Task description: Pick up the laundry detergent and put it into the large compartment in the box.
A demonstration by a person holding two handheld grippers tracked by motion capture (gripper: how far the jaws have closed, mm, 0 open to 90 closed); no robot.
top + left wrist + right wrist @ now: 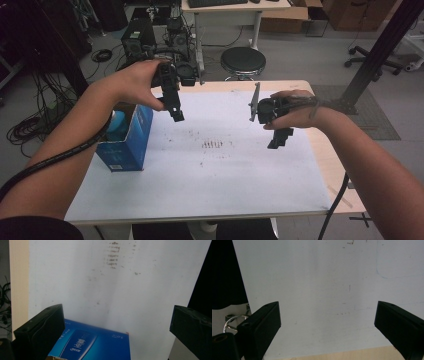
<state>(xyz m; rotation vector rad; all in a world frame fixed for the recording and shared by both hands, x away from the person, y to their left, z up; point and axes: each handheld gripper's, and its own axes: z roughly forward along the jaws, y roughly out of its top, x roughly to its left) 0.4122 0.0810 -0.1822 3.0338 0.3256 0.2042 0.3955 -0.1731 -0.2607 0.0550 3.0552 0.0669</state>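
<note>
A blue carton (125, 137) stands open-topped at the table's left edge, with a pale blue item inside it. In the left gripper view the blue carton (95, 342) lies below the wide-apart jaws. My left gripper (176, 114) hangs in the air just right of and above the carton, open and holding nothing. Over the table's right half my right gripper (280, 140) is raised, also open and empty. In the right gripper view its jaws stand far apart over the bare white sheet (319, 290).
The white sheet (210, 170) covers most of the wooden table (345, 195) and has a patch of brown marks (214, 144) in the middle. Beyond the far edge stand a black stool (243, 61), computer gear with cables (145, 42) and a desk.
</note>
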